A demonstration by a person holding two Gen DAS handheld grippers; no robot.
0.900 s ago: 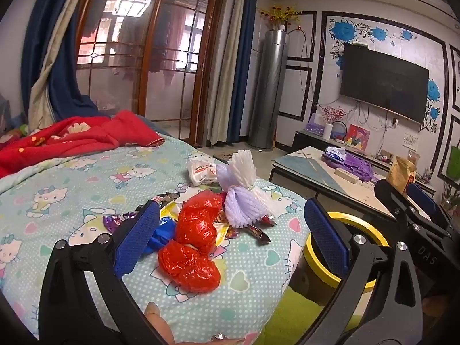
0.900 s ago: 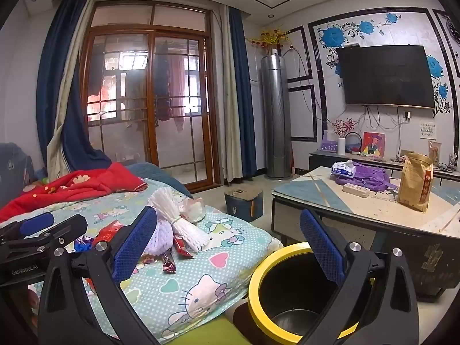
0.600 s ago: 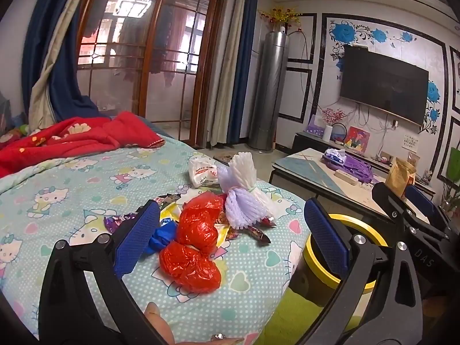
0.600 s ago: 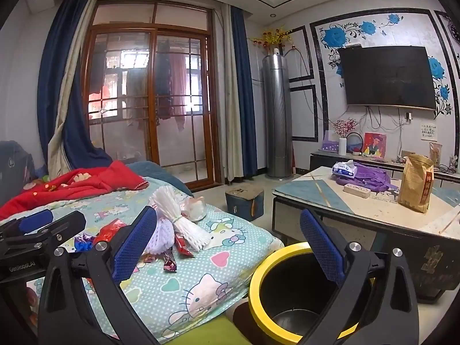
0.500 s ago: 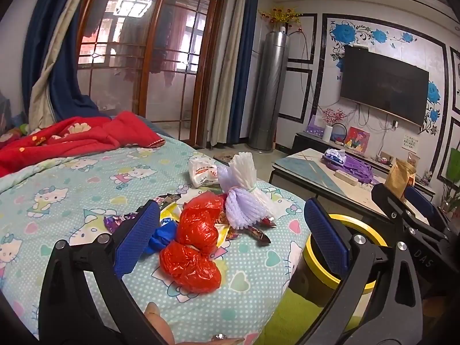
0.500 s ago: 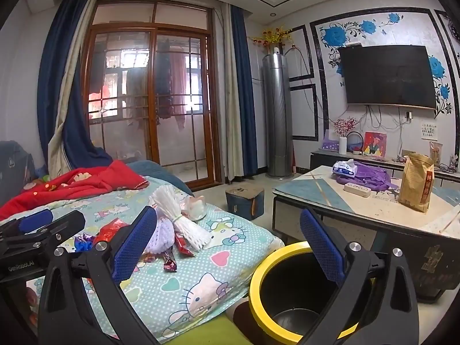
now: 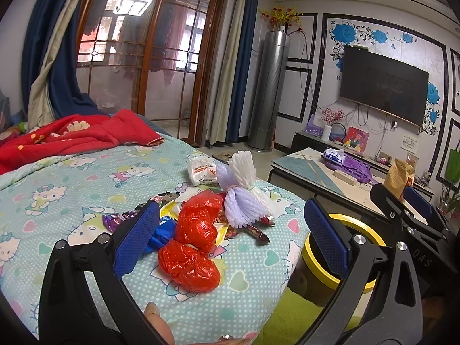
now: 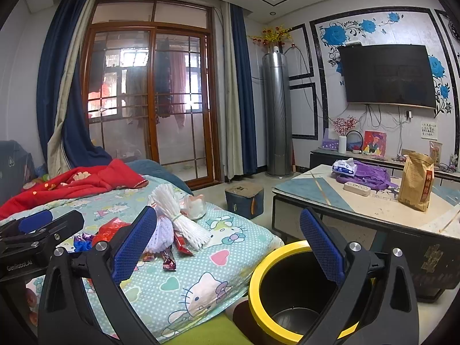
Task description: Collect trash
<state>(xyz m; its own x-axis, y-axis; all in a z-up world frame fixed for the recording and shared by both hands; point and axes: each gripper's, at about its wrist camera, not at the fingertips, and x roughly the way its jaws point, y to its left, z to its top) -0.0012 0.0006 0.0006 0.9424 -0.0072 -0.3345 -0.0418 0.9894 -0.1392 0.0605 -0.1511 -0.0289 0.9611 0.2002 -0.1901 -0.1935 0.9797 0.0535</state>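
Left gripper [image 7: 231, 231] is what I'm watching first: jaws spread as wide as they go, nothing btwn the blue pads [image 7: 138, 238], tilted a bit down over the bed [image 7: 57, 184]. A fingertip [image 7: 156, 325] shows at the bottom edge of the left wrist view.

Going left to right on that bed w/ the cartoon-cat sheet: red blanket [image 7: 72, 135] bunched at the far left, well apart from the trash. Trash pile sits near the bed's right edge. Purple candy wrapper [image 7: 115, 219] and blue crumpled plastic [image 7: 162, 234] lie just beside my left pad; yellow wrapper [image 7: 169, 211] behind them. Two red plastic bags [image 7: 192, 241] lie touching each other mid-pile, roughly centred btwn the pads but farther out. White-and-lilac foam net bundle [image 7: 241, 198], tied at the waist, rests against the upper red bag; red snack wrappers [image 7: 256, 231] poke out under it. White crumpled bag [image 7: 201, 172] lies behind the bundle.

Black bin w/ yellow rim [image 8: 270, 264] stands on the floor just beside the bed's corner, looks empty inside as far as I can see.

Right gripper [image 8: 228, 245] also fully spread, holding nothing, aimed abt level over the bed edge and bin. Low table [image 8: 373, 210] w/ brown paper bag [image 8: 417, 184] is farther right.
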